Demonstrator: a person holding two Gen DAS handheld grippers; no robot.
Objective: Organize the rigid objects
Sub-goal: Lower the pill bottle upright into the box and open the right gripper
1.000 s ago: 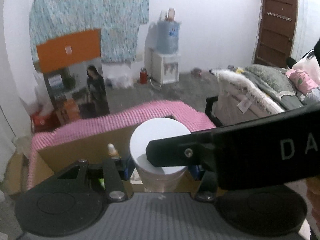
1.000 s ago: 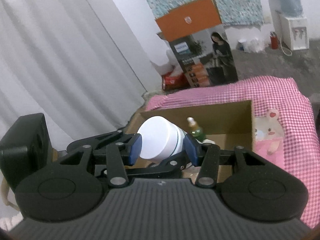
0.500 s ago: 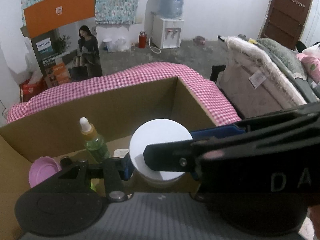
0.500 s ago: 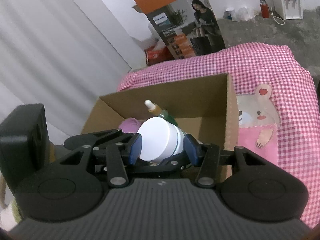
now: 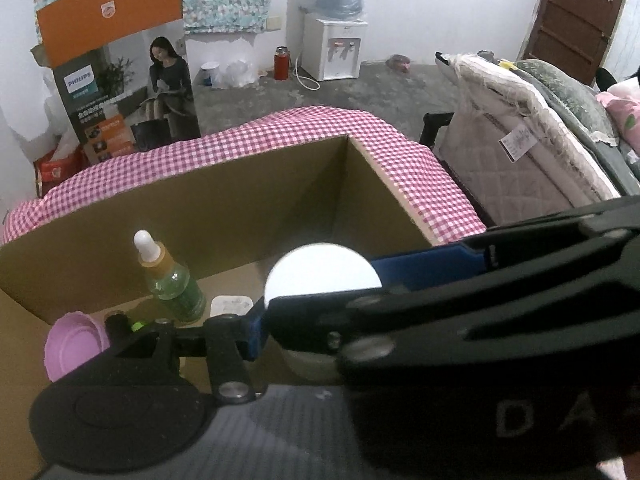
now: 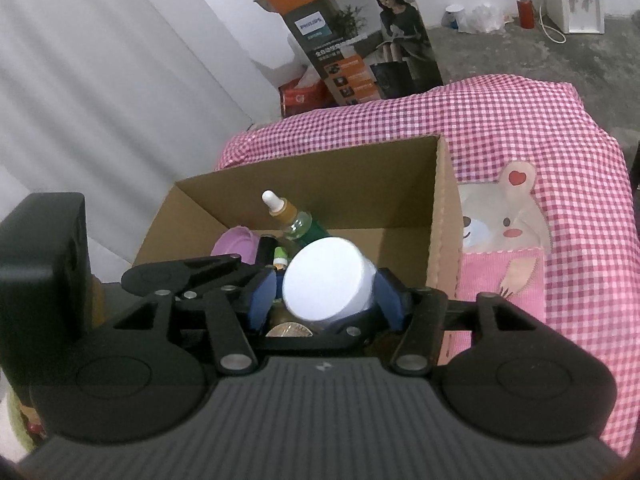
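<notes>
A white round jar [image 6: 326, 282] is held between the blue pads of my right gripper [image 6: 324, 294], inside the open cardboard box [image 6: 438, 216]. In the left wrist view the same jar [image 5: 322, 268] sits between the left gripper's blue pads, and the right gripper's black frame [image 5: 480, 320] crosses in front and hides the left gripper's right side. The box [image 5: 240, 200] holds a green dropper bottle [image 5: 172, 276], a purple lid [image 5: 74, 344], a small white item [image 5: 230, 306] and a dark item [image 5: 116, 322].
The box stands on a pink checked cloth [image 6: 520, 128] with a bear patch [image 6: 500, 224]. A tall printed carton [image 6: 360, 40] stands behind it, a white curtain [image 6: 100, 80] to the left. A mattress [image 5: 520, 128] and a water dispenser [image 5: 334, 44] are beyond.
Both grippers have moved forward and down with the jar, from above the box's near edge to inside it. The box contents have come into view.
</notes>
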